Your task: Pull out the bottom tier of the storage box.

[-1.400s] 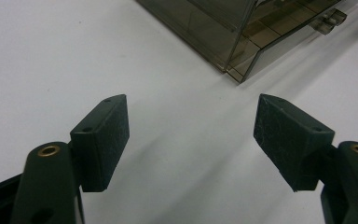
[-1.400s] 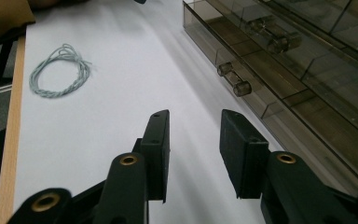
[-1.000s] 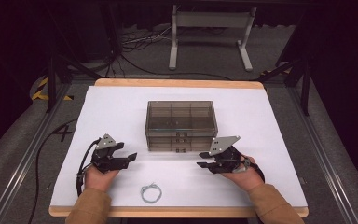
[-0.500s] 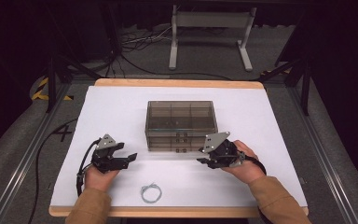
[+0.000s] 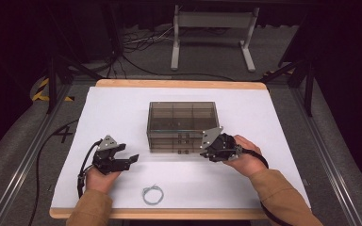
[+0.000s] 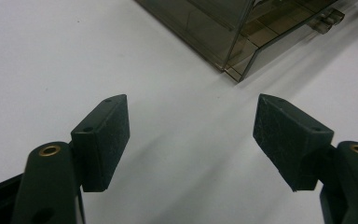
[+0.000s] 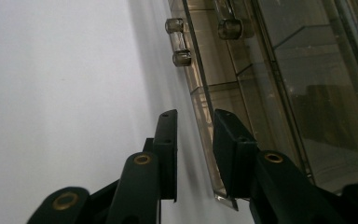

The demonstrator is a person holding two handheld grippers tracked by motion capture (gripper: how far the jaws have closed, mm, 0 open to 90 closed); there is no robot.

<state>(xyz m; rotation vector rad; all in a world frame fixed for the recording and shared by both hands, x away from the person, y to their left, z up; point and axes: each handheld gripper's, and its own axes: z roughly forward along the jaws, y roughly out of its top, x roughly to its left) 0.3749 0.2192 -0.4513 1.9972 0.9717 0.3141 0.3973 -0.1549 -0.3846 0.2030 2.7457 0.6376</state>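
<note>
The smoky drawer box (image 5: 182, 126) stands mid-table; its contents are hard to make out through the dark plastic. At its front right corner the right gripper (image 5: 206, 151) straddles the edge of a drawer front (image 7: 204, 121), and its fingers (image 7: 168, 149) have just been closing, now narrowly apart; whether the pads press the panel I cannot tell. The left gripper (image 5: 131, 160) rests near the table's front left, fingers (image 6: 103, 140) wide open and empty. A small wire ring (image 5: 152, 193) lies by the front edge.
</note>
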